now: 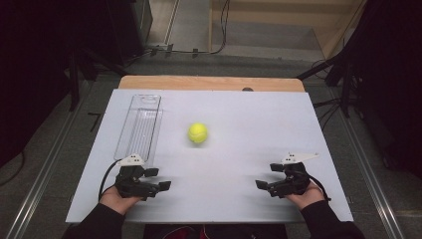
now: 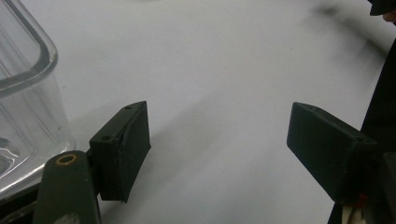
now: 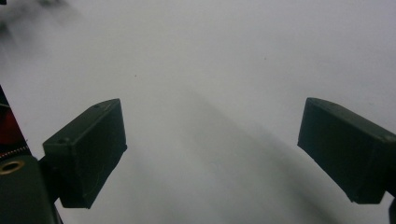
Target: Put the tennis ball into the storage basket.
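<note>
A yellow-green tennis ball (image 1: 198, 133) rests on the white table top (image 1: 239, 114), near the middle. To its left lies a long clear plastic tray (image 1: 139, 124), whose rounded corner (image 2: 28, 93) shows at the left of the left gripper view. My left gripper (image 1: 158, 179) sits at the near left, just below the tray's near end, jaws wide apart with nothing between them (image 2: 217, 149). My right gripper (image 1: 267, 175) rests at the near right, also open and empty (image 3: 212, 154). Both point inward over bare table.
The table's wooden far edge (image 1: 209, 82) borders a floor with cables and dark stands. A small dark object (image 1: 247, 89) lies at the far edge. The person's sleeves enter from the bottom.
</note>
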Demonstrator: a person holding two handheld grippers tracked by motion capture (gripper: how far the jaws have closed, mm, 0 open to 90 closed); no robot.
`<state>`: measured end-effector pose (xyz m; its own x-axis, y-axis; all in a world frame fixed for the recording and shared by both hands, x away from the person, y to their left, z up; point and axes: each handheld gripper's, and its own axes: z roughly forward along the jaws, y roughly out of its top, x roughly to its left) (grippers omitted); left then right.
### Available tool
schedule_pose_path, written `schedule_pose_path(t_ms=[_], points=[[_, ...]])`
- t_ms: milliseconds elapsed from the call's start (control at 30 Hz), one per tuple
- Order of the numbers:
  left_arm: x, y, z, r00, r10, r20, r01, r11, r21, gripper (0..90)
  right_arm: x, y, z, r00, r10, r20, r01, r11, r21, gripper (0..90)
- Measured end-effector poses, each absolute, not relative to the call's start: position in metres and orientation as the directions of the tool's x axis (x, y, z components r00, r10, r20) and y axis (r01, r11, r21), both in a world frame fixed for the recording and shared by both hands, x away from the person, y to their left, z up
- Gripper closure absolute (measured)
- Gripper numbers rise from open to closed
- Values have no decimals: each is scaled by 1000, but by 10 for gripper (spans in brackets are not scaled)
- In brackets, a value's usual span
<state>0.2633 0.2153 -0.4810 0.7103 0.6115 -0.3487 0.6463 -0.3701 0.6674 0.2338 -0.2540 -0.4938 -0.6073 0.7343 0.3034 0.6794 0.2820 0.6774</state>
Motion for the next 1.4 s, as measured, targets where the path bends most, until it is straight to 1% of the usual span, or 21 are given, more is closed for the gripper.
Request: schedule_pose_path(t_ms=[867, 1400], points=[[263, 214, -479, 711, 612, -346, 644, -368, 671, 222, 235, -254, -495, -601, 738, 307, 691, 286, 664, 62], [264, 187, -469, 745, 573, -340, 612, -387, 690, 222, 234, -253, -495, -600, 739, 306, 693, 288, 661, 62]])
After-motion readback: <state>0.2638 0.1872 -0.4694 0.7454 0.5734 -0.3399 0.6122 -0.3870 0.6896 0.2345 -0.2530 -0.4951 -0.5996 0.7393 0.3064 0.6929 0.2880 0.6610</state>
